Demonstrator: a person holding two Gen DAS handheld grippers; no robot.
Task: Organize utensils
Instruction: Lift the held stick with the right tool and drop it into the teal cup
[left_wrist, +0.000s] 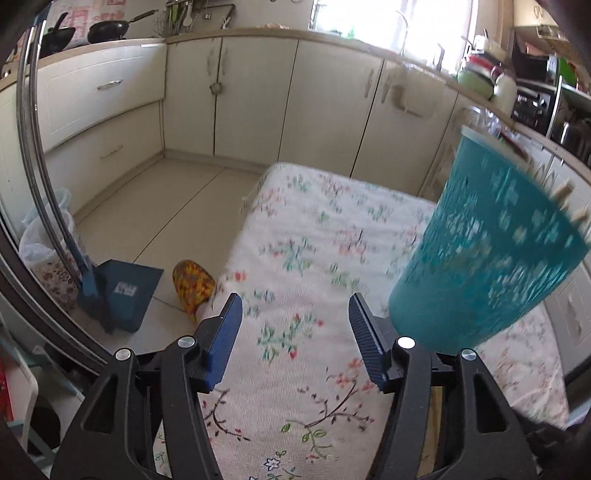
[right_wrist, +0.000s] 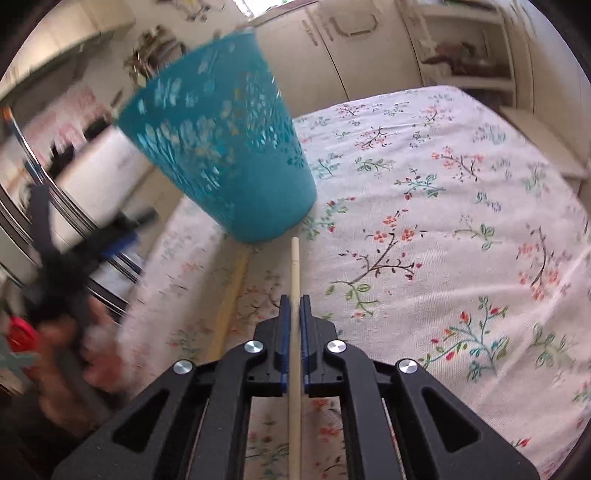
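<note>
Right wrist view: right claw (right_wrist: 294, 306) clamps chopstick (right_wrist: 294, 266) pointing forward toward teal holder (right_wrist: 221, 147); left claw (left_wrist: 295, 314) apart.

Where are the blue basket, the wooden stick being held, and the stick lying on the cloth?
teal basket (right_wrist: 221, 147), right wrist view, on its patterned side wall.
held chopstick (right_wrist: 295, 266), right wrist view, on the shaft ahead of the fingers.
loose chopstick (right_wrist: 231, 295), right wrist view, mid-shaft.

1 teal basket (right_wrist: 221, 147) near left edge of worktop (right_wrist: 443, 221). 2 wooden sticks: 1 chopstick (right_wrist: 294, 280), 1 thicker stick (right_wrist: 231, 295) beside it. Floor: 1 dustpan (left_wrist: 125, 291), 1 slipper (left_wrist: 192, 290). 2 pans (left_wrist: 107, 31) on far counter.
</note>
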